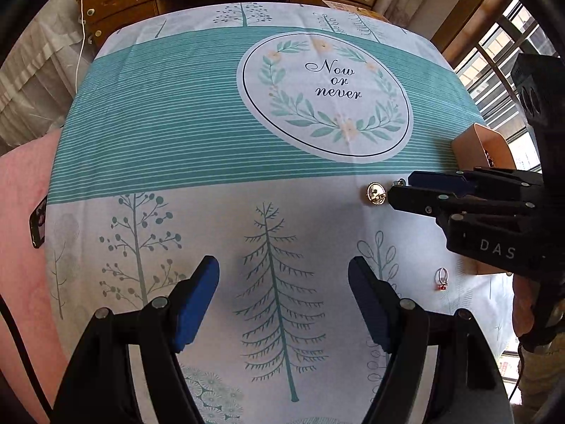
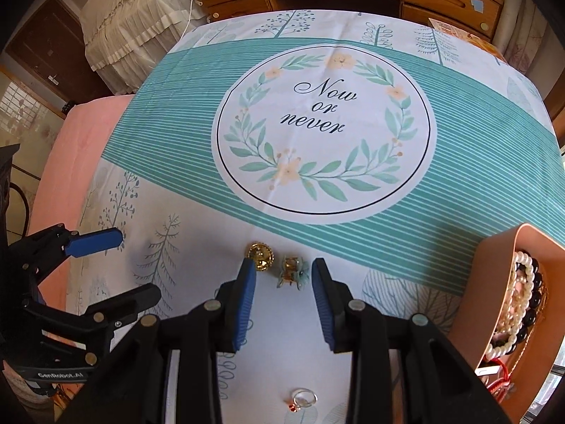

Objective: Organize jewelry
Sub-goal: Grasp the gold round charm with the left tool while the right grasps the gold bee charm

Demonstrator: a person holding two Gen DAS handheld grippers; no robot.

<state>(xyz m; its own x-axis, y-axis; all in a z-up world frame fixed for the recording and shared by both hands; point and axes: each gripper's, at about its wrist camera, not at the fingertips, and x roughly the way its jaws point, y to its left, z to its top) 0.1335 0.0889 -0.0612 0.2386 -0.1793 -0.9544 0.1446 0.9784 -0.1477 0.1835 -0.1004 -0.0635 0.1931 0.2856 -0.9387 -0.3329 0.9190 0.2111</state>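
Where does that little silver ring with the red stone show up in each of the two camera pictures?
Left wrist view: the ring with the red stone lies low on the right, on the tablecloth, just right of the left gripper's right finger.
Right wrist view: the same ring lies at the bottom centre, between the right gripper's arms, nearer the camera than the fingertips.
Shared landmark: the round "Now or never" wreath printed on the cloth.

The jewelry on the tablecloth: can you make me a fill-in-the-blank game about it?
1. The words printed on the tablecloth say "Now or ____".
2. The ring has a small ____ stone.
3. The pearl strands lie inside the ____ box.
4. The right gripper has the small ____ flower piece between its open fingers.

Missing words: never; red; pink; teal
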